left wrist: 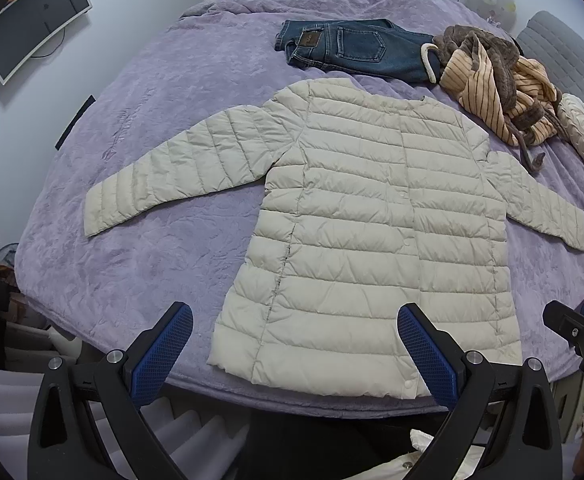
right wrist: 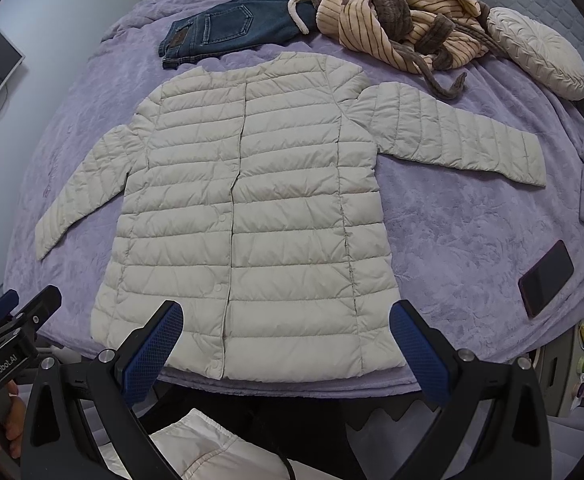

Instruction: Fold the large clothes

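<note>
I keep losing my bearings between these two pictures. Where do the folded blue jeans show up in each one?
Left wrist view: the jeans lie at the top centre, just beyond the jacket's collar.
Right wrist view: the jeans sit at the upper left, again beyond the collar.
Shared landmark: the striped brown and tan robe lies heaped right beside the jeans in both views, on their right.

The left gripper (left wrist: 295, 354) has black plastic arms shaped like big forks, with round silver screws on top. Its fingers (left wrist: 159, 356) wear blue bumpy pads. The right gripper (right wrist: 286, 350) looks the same (blue pads, silver screws). White letters say "GenRobot.AI" on a black bar. Some bare skin shows beside it.
</note>
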A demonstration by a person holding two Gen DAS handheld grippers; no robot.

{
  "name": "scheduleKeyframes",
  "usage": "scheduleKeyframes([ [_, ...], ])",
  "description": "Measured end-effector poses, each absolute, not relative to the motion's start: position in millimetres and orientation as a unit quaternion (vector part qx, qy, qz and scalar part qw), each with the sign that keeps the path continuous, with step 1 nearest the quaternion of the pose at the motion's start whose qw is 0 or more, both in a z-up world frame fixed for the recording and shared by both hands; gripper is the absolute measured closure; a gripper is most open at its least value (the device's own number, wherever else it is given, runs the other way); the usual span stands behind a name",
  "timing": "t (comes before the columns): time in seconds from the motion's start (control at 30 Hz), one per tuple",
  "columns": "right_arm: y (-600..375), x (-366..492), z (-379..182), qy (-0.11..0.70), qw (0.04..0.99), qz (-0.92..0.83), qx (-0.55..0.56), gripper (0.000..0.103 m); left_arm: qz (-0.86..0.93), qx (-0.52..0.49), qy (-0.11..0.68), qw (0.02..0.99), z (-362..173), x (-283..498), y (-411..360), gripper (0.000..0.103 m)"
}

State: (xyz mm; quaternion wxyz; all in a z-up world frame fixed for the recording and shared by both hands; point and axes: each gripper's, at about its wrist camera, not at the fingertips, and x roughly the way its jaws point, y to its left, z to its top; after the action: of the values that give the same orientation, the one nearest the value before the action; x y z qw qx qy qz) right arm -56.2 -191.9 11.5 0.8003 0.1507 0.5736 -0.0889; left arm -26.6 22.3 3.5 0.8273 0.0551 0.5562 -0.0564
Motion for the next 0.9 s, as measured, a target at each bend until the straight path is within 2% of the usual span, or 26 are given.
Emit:
scheduleKeyframes([
  [0.9,-199.8,-51.6,9.7,0.577,0.798,-0.083,0.151,0.0,-0.04,0.047,0.562,0.825,2.1,-28.5,20.2,0.0],
])
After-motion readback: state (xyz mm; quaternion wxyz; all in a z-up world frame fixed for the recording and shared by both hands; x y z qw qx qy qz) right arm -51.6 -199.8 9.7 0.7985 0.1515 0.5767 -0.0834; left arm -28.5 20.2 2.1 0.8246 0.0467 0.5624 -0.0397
